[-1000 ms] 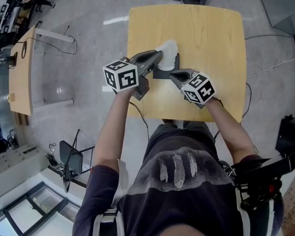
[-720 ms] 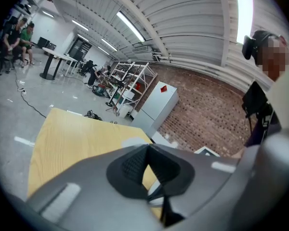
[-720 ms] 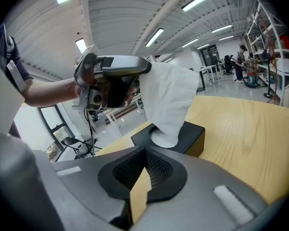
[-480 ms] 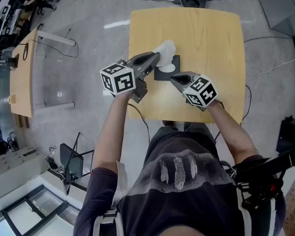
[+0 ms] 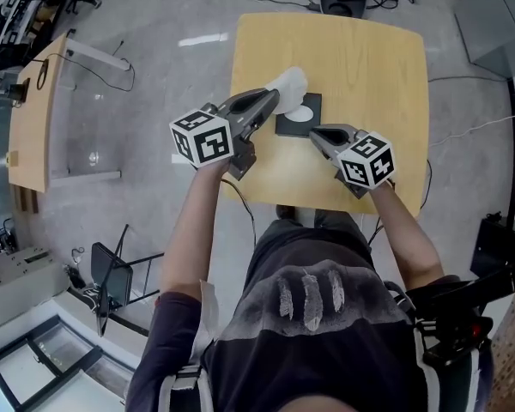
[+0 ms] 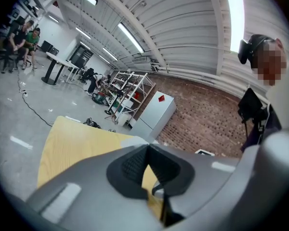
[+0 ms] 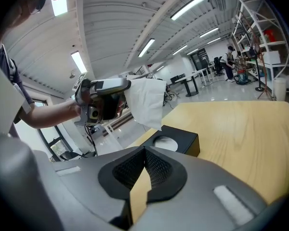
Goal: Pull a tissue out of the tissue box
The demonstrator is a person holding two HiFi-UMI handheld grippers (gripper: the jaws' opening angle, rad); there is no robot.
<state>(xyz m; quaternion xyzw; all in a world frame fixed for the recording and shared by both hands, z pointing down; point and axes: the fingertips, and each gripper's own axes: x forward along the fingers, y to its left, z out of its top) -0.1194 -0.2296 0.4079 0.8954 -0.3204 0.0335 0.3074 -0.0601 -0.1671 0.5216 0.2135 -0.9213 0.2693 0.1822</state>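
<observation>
Above the black square tissue box (image 5: pixel 285 126) on the pale wooden bench (image 5: pixel 369 67), the left gripper (image 5: pixel 275 100) is clamped on the top of a limp, feather-light, tearable white tissue (image 5: pixel 293 83), right gripper (image 5: pixel 314 132) closed empty nearby.

Grey concrete floor (image 5: pixel 172 24), brick wall (image 6: pixel 207 114), ceiling strip lights (image 7: pixel 188 6)

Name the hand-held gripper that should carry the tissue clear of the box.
Left: the left hand-held gripper is shut on the white tissue above the black tissue box; the right hand-held gripper is shut, empty.
</observation>
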